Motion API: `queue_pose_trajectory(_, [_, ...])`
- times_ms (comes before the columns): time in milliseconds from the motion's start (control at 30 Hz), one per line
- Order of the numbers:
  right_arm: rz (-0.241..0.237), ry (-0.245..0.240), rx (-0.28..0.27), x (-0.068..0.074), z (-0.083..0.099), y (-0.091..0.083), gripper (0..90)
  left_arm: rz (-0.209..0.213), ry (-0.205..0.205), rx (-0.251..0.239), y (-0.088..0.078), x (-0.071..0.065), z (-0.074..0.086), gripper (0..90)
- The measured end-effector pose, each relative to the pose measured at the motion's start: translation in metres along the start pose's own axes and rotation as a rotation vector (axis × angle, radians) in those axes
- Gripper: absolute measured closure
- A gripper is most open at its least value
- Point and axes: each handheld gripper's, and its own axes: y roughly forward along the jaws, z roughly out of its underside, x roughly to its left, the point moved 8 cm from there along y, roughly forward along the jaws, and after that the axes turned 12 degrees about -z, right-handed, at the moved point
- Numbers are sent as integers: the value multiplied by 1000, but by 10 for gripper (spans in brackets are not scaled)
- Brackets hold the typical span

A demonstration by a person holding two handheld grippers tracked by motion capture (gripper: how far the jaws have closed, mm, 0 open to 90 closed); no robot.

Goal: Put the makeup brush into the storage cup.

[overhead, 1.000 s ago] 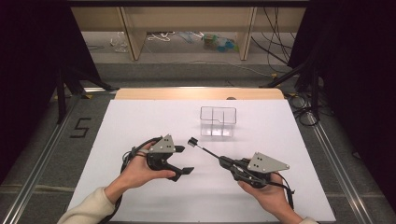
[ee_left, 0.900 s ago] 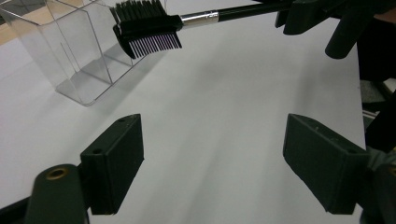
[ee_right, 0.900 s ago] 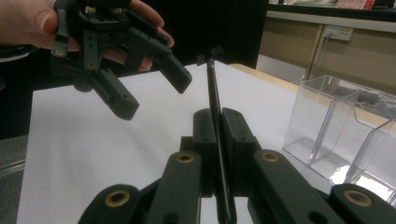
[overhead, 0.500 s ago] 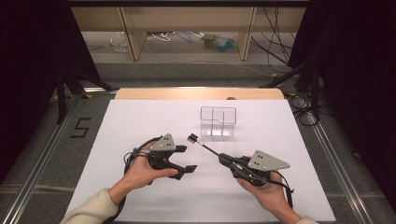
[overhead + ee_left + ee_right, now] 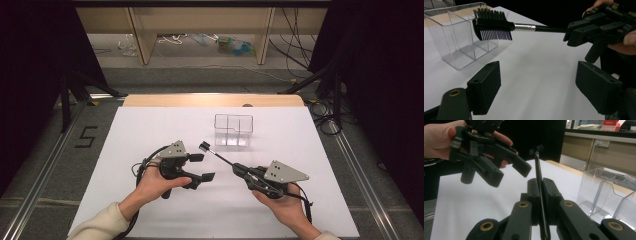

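A rectangular table covered with a flat white sheet [image 5: 150, 130], with a bare strip of light wood [image 5: 210, 100] along its far edge, bears a clear plastic box with inner dividers [image 5: 233, 130] standing right of centre toward the far side.

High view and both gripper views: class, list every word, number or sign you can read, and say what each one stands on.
"5": black figure on the grey floor left of the white table.
Red box on the far counter in the right gripper view: white print, too blurred to read.
Brush, clear box, left gripper and right gripper: no lettering to be seen.
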Motion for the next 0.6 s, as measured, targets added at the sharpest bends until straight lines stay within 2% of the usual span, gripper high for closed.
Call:
queue_pose_trajectory(33, [6,-1,6,0,0,0,854,3,0,-8,0,0,-1,203])
queue_pose_trajectory(167, [10,-5,1,1,-1,2,853,21,-57,-37,1,-2,-4,203])
queue_pose_trajectory(233, [5,-3,-14,1,-2,3,853,23,-73,-49,2,-3,-5,203])
queue_pose_trajectory(333, [19,-7,-5,1,-2,3,854,23,-92,-73,4,-3,-7,202])
queue_pose_trajectory(400, [11,-4,-14,1,-3,4,853,27,-120,-85,5,-4,-9,202])
queue_pose_trajectory(433, [10,-2,6,1,-2,3,854,30,-126,-91,5,-4,-9,202])
queue_pose_trajectory(533, [11,-2,-3,1,-3,3,853,41,-146,-105,6,-6,-11,202])
queue_pose_trajectory(567, [23,-1,-24,1,-4,5,854,42,-152,-110,6,-7,-11,202])
queue_pose_trajectory(600, [7,-4,-13,1,-3,4,854,44,-150,-114,6,-8,-12,202])
